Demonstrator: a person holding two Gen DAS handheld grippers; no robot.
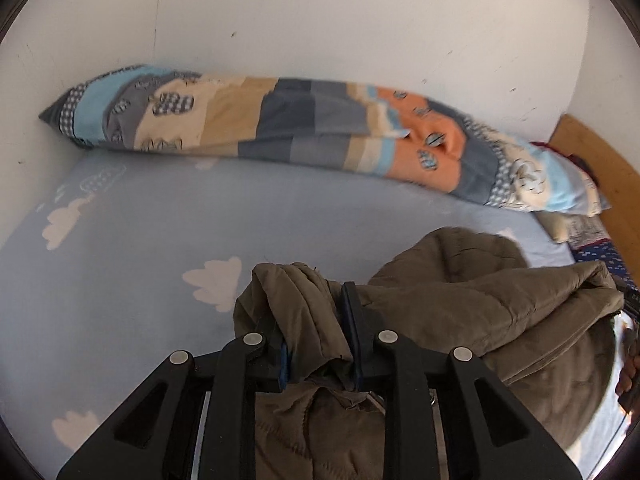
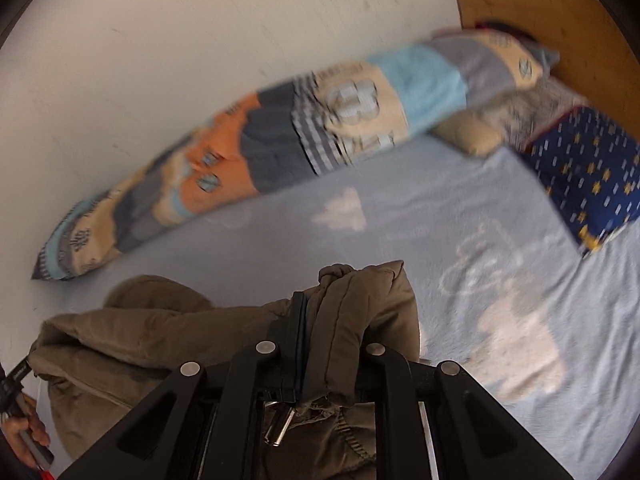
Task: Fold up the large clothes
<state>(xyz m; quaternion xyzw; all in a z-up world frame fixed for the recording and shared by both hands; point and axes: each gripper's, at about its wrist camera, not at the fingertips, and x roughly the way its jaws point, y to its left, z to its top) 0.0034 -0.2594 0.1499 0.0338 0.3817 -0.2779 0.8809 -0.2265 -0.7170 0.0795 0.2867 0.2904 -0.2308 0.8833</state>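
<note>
Both tools are gripping the olive-brown padded jacket [image 1: 472,292] over the bed [image 1: 132,264], the landmark here. Left tool [image 1: 316,332] is pinching a bunched fold of jacket fabric between nearly closed fingers; right tool [image 2: 332,344] is clamping tight on another thick fold. Jacket is hanging between them above the light blue cloud-print sheet. Patchwork duvet roll [image 1: 280,120] is lying along the bed's far edge against the wall; navy star pillow [image 2: 588,172] is sitting at the bed's head.
</note>
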